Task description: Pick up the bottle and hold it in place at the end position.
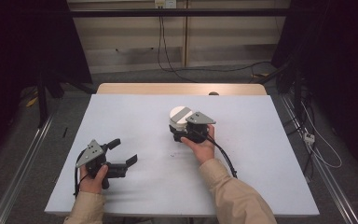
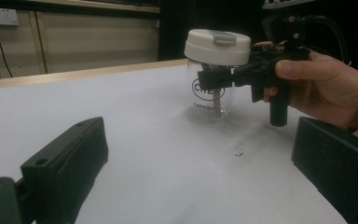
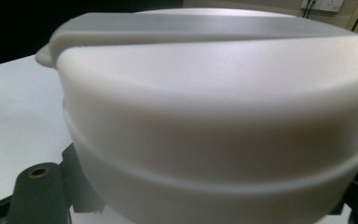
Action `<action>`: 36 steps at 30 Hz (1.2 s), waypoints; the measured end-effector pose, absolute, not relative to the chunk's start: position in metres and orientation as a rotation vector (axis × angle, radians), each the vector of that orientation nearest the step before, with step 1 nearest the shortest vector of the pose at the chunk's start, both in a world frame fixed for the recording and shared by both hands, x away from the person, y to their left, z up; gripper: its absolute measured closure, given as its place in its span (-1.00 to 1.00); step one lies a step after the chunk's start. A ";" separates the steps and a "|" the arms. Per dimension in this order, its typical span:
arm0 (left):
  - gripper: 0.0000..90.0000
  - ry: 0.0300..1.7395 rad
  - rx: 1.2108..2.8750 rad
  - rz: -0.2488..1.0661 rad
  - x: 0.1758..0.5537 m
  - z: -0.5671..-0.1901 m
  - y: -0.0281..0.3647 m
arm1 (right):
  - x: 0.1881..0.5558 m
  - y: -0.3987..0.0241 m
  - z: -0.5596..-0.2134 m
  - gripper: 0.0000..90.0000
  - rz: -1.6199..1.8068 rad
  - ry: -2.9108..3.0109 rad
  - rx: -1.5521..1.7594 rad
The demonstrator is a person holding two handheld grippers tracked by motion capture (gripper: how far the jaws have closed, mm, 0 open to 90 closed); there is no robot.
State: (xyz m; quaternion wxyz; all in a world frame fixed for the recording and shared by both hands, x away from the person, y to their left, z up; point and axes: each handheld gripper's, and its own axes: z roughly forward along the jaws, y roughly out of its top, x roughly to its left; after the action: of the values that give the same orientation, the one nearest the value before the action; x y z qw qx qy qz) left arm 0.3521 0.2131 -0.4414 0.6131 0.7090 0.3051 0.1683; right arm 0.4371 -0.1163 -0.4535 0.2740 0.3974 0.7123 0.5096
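Note:
A clear jar (image 2: 209, 103) with printed lettering and a white lid (image 1: 179, 115) crossed by a grey strip stands upright a little right of the middle of the white table (image 1: 135, 116). My right gripper (image 1: 181, 131) is shut on the jar just under the lid, its jaws on either side of the glass. In the right gripper view the lid (image 3: 214, 93) looms close, with a black jaw at each bottom corner. My left gripper (image 1: 123, 152) rests near the front left of the table, open with nothing between its jaws, pointing toward the jar (image 1: 179, 125).
A few dark specks (image 2: 237, 151) lie on the table in front of the jar. A wooden strip (image 1: 182, 88) runs along the far edge. Cables (image 1: 168, 60) trail over the floor behind, and metal rails (image 1: 23, 168) flank the table.

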 end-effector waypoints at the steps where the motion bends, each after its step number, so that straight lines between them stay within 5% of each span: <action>1: -0.93 0.704 1.635 0.388 0.352 -0.441 0.213 | 0.437 -0.116 -0.454 -0.59 1.371 1.919 1.069; 36: -0.87 0.717 1.674 0.398 0.368 -0.428 0.186 | 0.435 -0.116 -0.459 -0.58 1.369 1.946 1.045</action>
State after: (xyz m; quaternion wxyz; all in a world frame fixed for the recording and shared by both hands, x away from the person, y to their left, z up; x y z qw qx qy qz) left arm 0.3678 0.1862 -0.4277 0.5963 0.7210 0.3088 0.1712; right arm 0.4350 -0.1159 -0.4594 0.2682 0.3873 0.7214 0.5076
